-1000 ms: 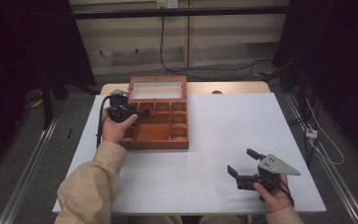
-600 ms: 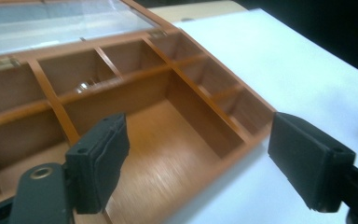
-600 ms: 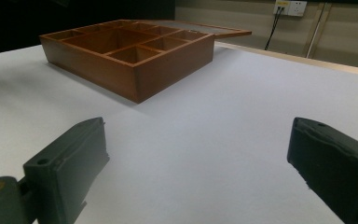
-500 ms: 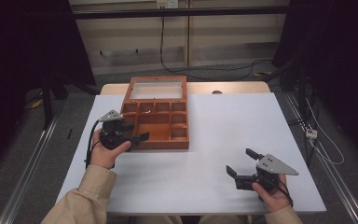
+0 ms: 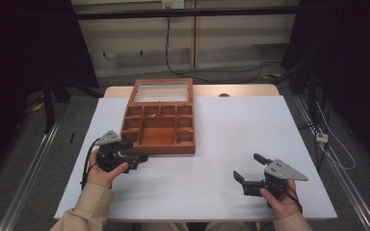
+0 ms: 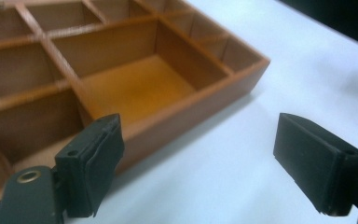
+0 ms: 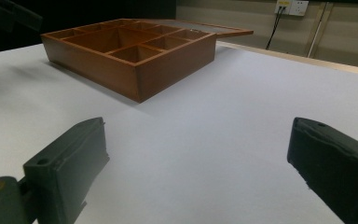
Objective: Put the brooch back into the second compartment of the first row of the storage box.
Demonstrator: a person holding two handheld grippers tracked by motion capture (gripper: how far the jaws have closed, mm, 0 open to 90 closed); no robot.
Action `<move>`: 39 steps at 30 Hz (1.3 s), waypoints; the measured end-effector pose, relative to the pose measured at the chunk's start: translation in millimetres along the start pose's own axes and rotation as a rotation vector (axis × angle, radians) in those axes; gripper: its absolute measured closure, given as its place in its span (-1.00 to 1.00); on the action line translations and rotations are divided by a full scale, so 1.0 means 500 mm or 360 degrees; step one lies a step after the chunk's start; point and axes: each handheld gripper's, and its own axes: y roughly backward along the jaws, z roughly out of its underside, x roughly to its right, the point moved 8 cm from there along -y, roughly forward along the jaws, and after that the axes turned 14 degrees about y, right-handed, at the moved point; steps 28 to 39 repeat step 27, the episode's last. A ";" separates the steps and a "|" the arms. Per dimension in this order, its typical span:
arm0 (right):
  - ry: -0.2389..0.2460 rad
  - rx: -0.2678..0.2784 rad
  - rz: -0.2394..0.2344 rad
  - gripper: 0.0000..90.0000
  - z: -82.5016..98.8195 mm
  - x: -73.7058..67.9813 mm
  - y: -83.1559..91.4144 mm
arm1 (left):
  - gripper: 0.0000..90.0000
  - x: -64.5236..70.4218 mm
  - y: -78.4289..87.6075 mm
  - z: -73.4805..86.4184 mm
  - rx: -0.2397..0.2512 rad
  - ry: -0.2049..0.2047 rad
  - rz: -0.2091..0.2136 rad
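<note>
With jaws spread and empty, the left gripper [image 5: 137,160] sits just beside the open wooden box [image 5: 159,126], the right gripper [image 5: 248,179] well apart on the tabletop [image 5: 250,130], so probably no step is under way.

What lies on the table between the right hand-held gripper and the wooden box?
Nothing: in the right gripper view, bare white table runs from the open right hand-held gripper to the box. The high view agrees.

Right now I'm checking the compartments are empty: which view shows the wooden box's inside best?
The high view: it looks straight down into every compartment of the wooden box, all bare. The left gripper view shows a few near compartments close up; the right gripper view sees it side-on, interiors mostly hidden.
</note>
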 end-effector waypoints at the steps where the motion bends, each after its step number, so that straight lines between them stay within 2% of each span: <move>1: 0.0000 -0.0001 0.0001 -0.91 0.000 0.000 0.000 | -0.66 -0.002 0.000 0.007 -0.0008 0.0003 -0.0003; 6: 0.0002 0.0000 0.0000 -0.91 0.000 0.000 -0.001 | -0.67 -0.012 0.008 0.031 -0.0007 -0.0010 -0.0009; 17: 0.0004 -0.0001 -0.0006 -0.91 0.000 -0.002 -0.002 | -0.69 -0.029 0.022 0.075 -0.0016 0.0023 -0.0013; 22: 0.0004 -0.0006 -0.0009 -0.91 0.001 -0.004 -0.002 | -0.70 -0.031 0.023 0.090 -0.0020 -0.0008 -0.0027; 25: 0.0005 -0.0008 -0.0008 -0.91 0.002 -0.003 -0.003 | -0.74 -0.031 0.019 0.095 -0.0033 -0.0034 -0.0043; 27: 0.0007 -0.0008 -0.0007 -0.91 0.001 -0.003 -0.003 | -0.75 -0.034 0.015 0.102 -0.0074 -0.0077 -0.0069; 39: 0.0007 -0.0008 -0.0007 -0.91 0.001 -0.003 -0.003 | -0.75 -0.034 0.015 0.102 -0.0074 -0.0077 -0.0069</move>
